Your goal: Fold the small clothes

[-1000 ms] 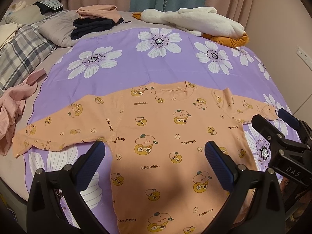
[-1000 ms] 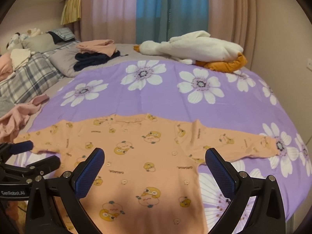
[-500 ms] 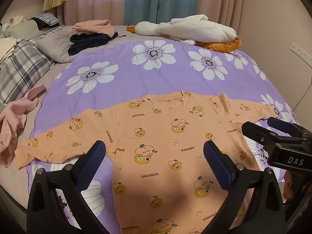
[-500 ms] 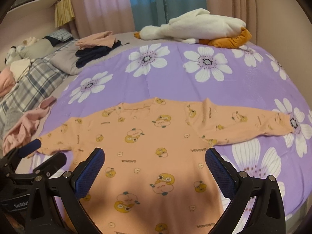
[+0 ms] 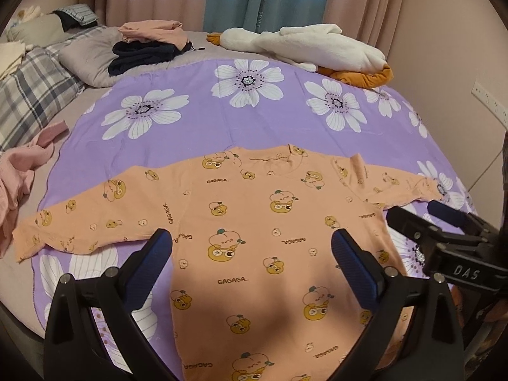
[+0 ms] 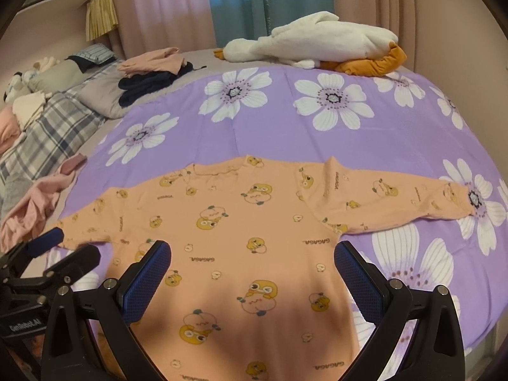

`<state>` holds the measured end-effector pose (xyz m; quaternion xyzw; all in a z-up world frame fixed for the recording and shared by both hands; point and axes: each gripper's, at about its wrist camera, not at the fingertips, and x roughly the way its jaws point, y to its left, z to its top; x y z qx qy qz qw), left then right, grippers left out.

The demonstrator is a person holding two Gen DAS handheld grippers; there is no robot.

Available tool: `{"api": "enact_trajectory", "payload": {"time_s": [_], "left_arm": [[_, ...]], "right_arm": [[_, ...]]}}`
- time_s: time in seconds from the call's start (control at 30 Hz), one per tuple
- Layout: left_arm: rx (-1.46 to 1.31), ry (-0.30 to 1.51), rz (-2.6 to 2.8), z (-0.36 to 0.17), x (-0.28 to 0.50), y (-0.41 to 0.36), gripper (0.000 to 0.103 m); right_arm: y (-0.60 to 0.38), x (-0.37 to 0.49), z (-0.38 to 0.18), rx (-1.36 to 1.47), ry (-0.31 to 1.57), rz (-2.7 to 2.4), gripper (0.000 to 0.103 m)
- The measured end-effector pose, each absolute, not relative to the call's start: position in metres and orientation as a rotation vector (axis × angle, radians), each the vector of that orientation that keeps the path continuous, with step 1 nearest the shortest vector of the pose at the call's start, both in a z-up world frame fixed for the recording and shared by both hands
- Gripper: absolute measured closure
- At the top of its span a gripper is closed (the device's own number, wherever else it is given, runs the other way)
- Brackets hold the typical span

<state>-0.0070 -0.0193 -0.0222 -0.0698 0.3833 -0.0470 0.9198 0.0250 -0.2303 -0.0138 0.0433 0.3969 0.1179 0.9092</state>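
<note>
A small orange long-sleeved shirt [image 5: 254, 222] [image 6: 247, 222] with cartoon prints lies flat on a purple flowered cloth [image 5: 203, 127] [image 6: 285, 133], both sleeves spread out sideways. My left gripper [image 5: 250, 247] hovers open above the shirt's lower body, holding nothing. My right gripper [image 6: 252, 257] is open too, also above the lower body. In the left wrist view the right gripper [image 5: 425, 216] shows at the right edge near the right sleeve cuff. The left gripper [image 6: 63, 247] appears at the lower left of the right wrist view, near the left sleeve.
A pink garment [image 5: 19, 174] lies crumpled at the left of the bed. Folded clothes [image 5: 146, 47] sit on a grey pillow at the back, beside a white and orange plush toy [image 5: 317, 50]. A wall [image 5: 444, 63] stands on the right.
Both cameras have shifted slightly, the left one tilting up to show more of the bed. The shirt has not moved and both grippers stay open.
</note>
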Motion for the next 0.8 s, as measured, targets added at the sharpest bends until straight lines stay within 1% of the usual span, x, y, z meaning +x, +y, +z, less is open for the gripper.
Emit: {"api": "enact_trajectory", "payload": {"time_s": [0.17, 0.8], "left_arm": [[-0.179, 0.796, -0.106, -0.0213, -0.0066, -0.0156, 0.003], [-0.16, 0.82, -0.118, -0.0239, -0.0063, -0.0145, 0.004]], "right_arm": [[-0.2336, 0.0257, -0.0137, 0.099, 0.811, 0.249, 0.001], [-0.2336, 0.0262, -0.013, 0.092, 0.817, 0.241, 0.001]]}}
